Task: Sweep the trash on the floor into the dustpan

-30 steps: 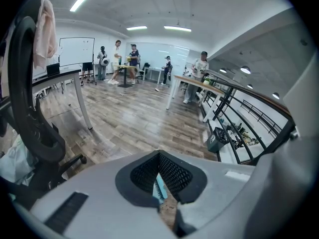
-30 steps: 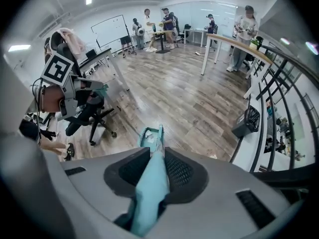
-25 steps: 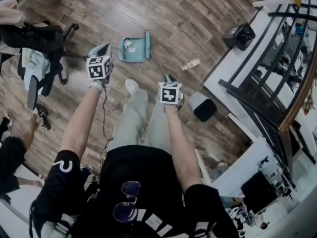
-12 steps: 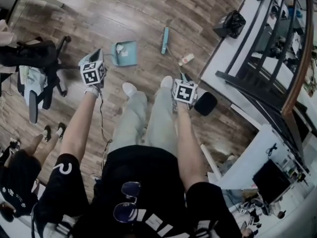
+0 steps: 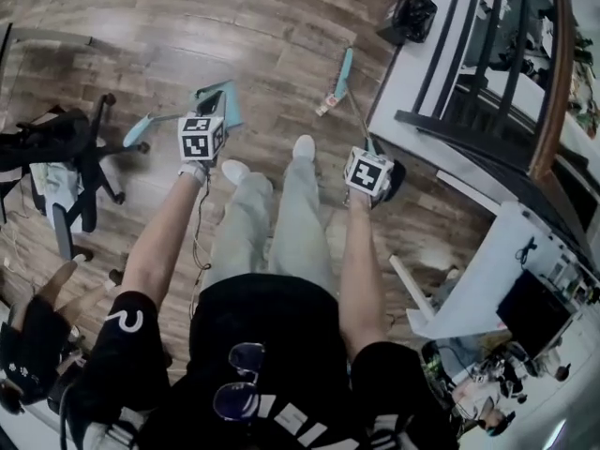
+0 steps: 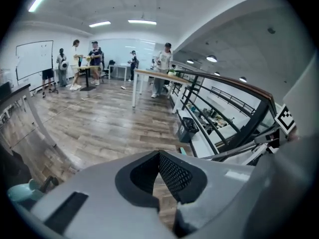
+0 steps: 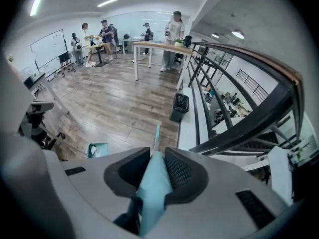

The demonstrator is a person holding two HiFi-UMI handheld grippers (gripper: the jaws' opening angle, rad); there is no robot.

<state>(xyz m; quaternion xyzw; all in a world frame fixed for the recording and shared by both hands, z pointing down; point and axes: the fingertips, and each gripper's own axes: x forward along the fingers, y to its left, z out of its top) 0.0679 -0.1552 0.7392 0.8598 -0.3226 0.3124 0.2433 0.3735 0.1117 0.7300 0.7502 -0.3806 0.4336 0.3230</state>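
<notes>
The teal dustpan [image 5: 225,104] lies on the wood floor just beyond my left gripper [image 5: 210,104], its long handle [image 5: 141,129] pointing left. White scraps lie inside the dustpan [image 7: 97,149]. My left gripper [image 6: 159,156] has its pads almost touching, with nothing seen between them. My right gripper [image 5: 370,146] is shut on the teal broom handle [image 7: 152,193]. The broom head [image 5: 345,67] rests on the floor ahead. A small white bottle [image 5: 327,104] lies just left of the broom head.
A black railing [image 5: 487,92] and a white ledge run along the right. A black bin [image 5: 410,14] stands at the far end of the ledge. An office chair [image 5: 66,157] is at the left. Several people stand at tables far off [image 7: 174,29].
The broom, clipped to the dustpan a second ago, has come off and moved right with my right gripper. My left gripper has come closer to the dustpan.
</notes>
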